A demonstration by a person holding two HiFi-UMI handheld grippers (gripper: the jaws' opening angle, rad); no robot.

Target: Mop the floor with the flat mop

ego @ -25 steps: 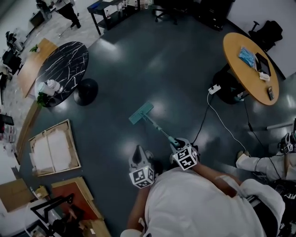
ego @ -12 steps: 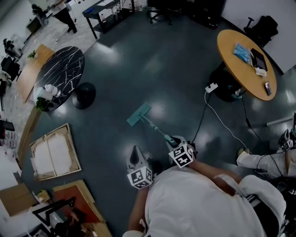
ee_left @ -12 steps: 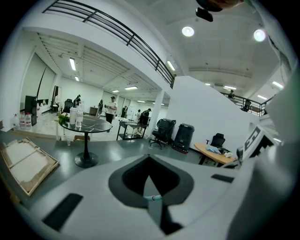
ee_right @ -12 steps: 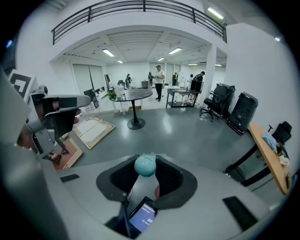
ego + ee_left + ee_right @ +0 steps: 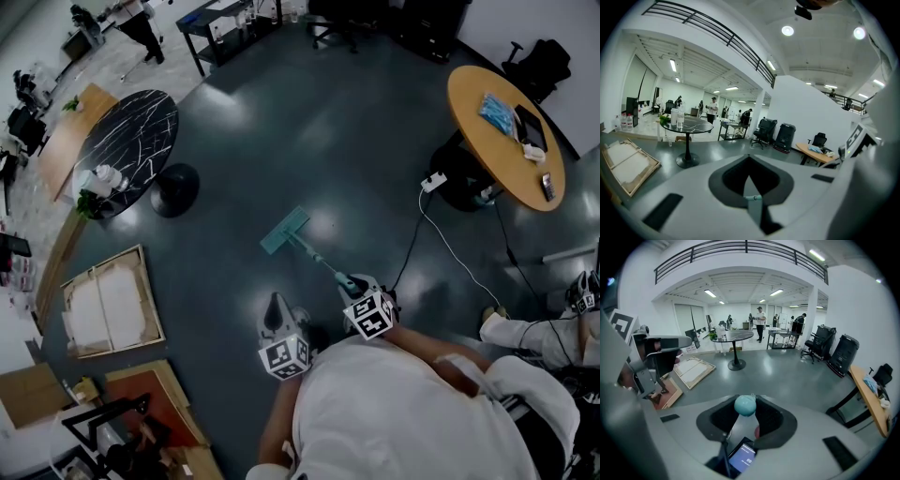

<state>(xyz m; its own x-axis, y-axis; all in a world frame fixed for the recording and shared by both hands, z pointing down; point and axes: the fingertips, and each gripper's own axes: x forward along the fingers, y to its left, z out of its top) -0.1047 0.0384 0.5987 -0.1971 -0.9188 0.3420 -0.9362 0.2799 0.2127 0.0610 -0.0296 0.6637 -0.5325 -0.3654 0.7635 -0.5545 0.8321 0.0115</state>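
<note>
The flat mop lies on the dark floor in the head view, its teal head ahead of me and its thin handle slanting back to my right gripper. That gripper is shut on the handle's top end. In the right gripper view the round teal knob sits clamped between the dark pads. My left gripper hangs beside it, to the left and apart from the handle. Its jaws come to a point and hold nothing I can see.
A black marble round table stands at far left, with framed canvases on the floor near it. At the right are a round wooden table, a white power cable, and a seated person's leg. People stand far back.
The mop and both grippers hold the same place; only the head view has swayed slightly.
</note>
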